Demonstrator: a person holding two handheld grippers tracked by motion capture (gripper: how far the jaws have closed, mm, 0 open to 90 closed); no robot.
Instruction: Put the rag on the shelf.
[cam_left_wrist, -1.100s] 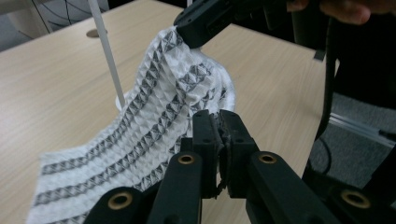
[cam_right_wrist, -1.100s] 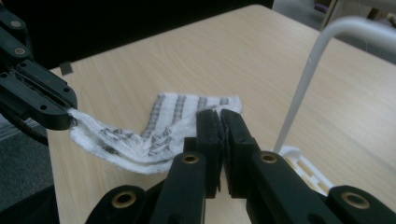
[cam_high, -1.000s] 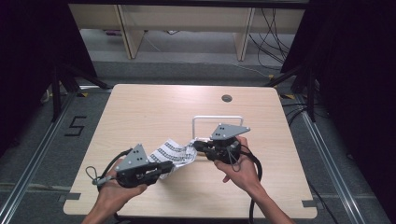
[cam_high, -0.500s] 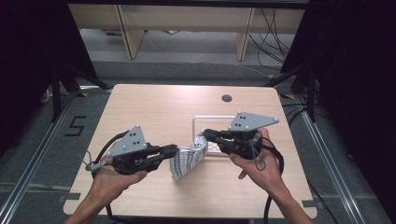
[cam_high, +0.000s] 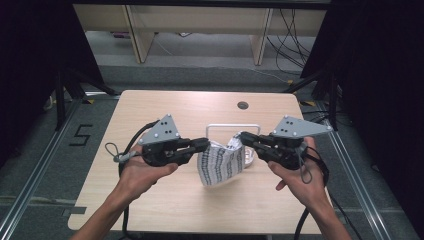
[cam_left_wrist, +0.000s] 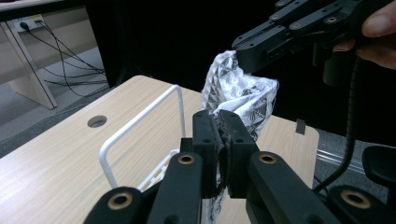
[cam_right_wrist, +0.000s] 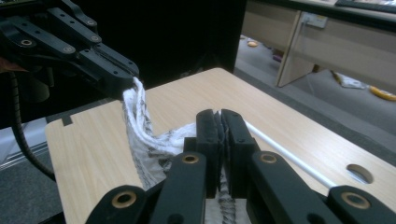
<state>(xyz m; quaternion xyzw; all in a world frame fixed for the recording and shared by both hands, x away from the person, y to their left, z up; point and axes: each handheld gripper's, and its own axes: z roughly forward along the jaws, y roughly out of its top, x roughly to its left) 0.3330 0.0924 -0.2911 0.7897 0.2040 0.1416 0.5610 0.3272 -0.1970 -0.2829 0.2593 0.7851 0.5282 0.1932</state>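
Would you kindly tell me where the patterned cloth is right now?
In the high view the cloth hangs above the table's middle, gripped between the left gripper and right gripper, just in front of the white rack.

Right gripper (cam_right_wrist: 221, 122) pinches patterned cloth (cam_right_wrist: 154, 144) above table (cam_right_wrist: 289, 135).

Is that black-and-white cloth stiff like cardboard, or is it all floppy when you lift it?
Probably floppy: the cloth sags in folds between the left gripper and the right gripper, each shut on an edge. It looks light, since two small pinches hold it off the table. It likely won't slip; the fabric seems textured.
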